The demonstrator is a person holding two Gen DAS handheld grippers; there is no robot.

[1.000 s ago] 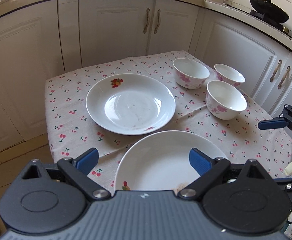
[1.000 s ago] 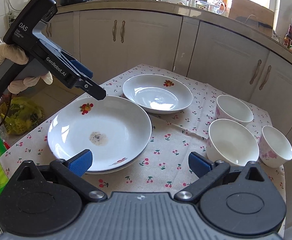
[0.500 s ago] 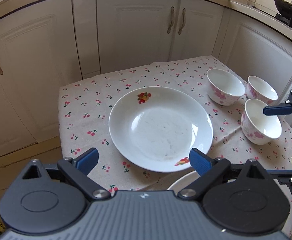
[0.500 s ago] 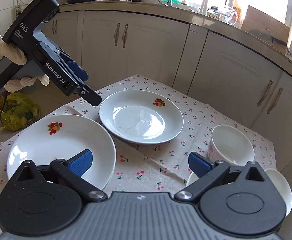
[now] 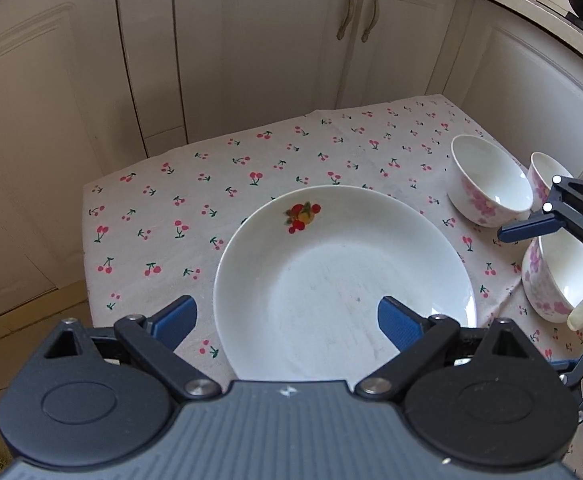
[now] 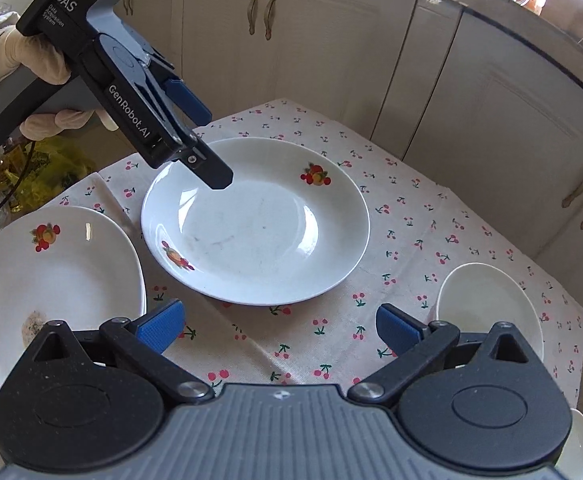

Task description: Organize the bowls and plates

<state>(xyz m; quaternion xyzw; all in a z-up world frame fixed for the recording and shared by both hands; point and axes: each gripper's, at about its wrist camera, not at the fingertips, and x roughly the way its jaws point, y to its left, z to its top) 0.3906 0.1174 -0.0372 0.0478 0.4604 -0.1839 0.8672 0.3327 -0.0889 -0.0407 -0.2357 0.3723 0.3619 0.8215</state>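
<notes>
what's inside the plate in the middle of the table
Nothing lies in the middle plate: only its two printed fruit motifs and faint smudges. The left claw hangs above its rim, covering a small part there.

Printed in white on the black body of the left gripper [image 6: 195, 136], seen from the right wrist: "DAS" with small lines beneath, reading roughly "Data Acquisition System", and "GenRobot.AI" along the side. Elsewhere no legible text.

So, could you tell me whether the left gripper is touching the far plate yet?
Apart. In the right wrist view the left gripper hangs above the far plate, its lower finger's tip off the surface; jaws open, nothing between them.
</notes>
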